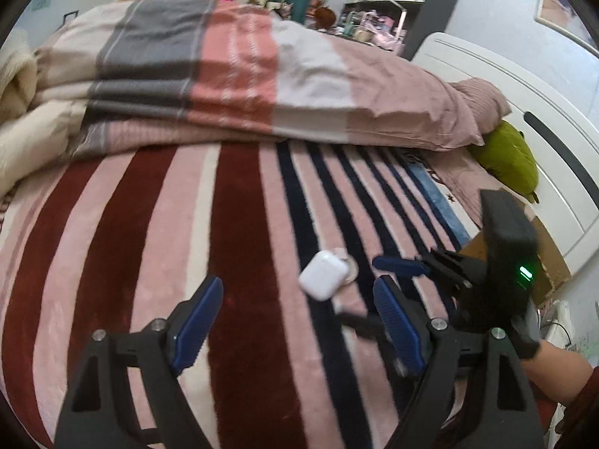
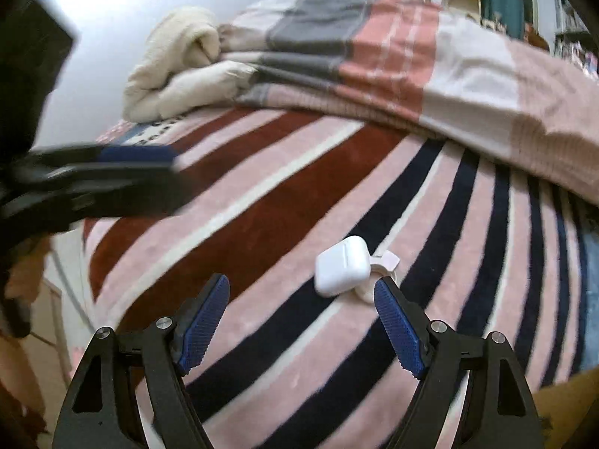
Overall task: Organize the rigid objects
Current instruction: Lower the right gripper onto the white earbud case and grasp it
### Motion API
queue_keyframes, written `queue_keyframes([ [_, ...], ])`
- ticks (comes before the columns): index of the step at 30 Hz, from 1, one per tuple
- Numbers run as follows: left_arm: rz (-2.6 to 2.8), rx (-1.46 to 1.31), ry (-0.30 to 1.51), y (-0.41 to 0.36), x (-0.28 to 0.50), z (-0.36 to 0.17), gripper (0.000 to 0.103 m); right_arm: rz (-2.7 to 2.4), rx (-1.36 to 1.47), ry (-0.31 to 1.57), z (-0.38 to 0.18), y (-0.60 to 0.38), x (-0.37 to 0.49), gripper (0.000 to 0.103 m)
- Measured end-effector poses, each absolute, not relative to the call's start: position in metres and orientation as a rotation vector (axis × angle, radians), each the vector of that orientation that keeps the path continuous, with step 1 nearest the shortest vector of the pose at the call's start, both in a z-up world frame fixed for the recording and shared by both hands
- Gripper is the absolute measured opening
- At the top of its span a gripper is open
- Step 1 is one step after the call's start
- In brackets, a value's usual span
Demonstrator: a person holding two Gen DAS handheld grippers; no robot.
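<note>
Left tongs (image 1: 295, 321): blue ribbed pads spread wide, nothing between them, poised above the striped blanket (image 1: 239, 262) that covers the bed. Right tongs (image 2: 301, 321): likewise spread wide and empty.

White earbud case (image 2: 342, 271): a rounded, closed box lying on a pale pink stripe of the blanket. In the right wrist view it sits just ahead of the right tongs, nearer their right-hand pad, whose tip lies close beside the case without visibly touching it. In the left wrist view the same case (image 1: 324, 275) lies ahead of the left tongs, toward their right pad, with the right tongs (image 1: 402, 266) reaching in from the right, near the case.

Small pale clip-like piece (image 2: 385, 262): lies against the far right side of the case, partly hidden by it; its nature cannot be told.

Background, left wrist view: a folded quilt (image 1: 232, 75) in grey, salmon and white blocks lies across the bed beyond the blanket; a green plush toy (image 1: 509, 157) rests at the white headboard (image 1: 543, 142). Right wrist view: a cream rolled blanket (image 2: 176, 63) lies at the quilt's left end.
</note>
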State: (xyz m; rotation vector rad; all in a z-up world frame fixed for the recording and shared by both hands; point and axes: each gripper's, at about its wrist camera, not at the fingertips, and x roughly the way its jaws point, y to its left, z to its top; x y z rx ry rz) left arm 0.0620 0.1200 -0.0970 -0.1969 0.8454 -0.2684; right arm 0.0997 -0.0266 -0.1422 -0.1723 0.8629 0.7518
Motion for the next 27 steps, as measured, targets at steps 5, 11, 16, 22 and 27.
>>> queue_keyframes([
  [5, -0.252, -0.219, 0.850, 0.132, 0.058, -0.105, 0.080, 0.710, -0.099, 0.916, -0.169, -0.021, 0.128, 0.066],
  [11, -0.251, -0.240, 0.838, 0.137, 0.055, -0.104, 0.080, 0.805, -0.046, 0.880, -0.163, -0.016, 0.113, 0.064],
  [16, -0.250, -0.248, 0.830, 0.140, 0.052, -0.101, 0.080, 0.876, -0.002, 0.882, -0.162, 0.000, 0.108, 0.064],
  [22, -0.210, -0.257, 0.828, 0.154, 0.047, -0.100, 0.080, 0.808, 0.001, 0.932, -0.179, 0.021, 0.116, 0.064],
  [27, -0.185, -0.265, 0.845, 0.164, 0.046, -0.108, 0.080, 0.745, 0.004, 0.958, -0.194, 0.025, 0.126, 0.065],
])
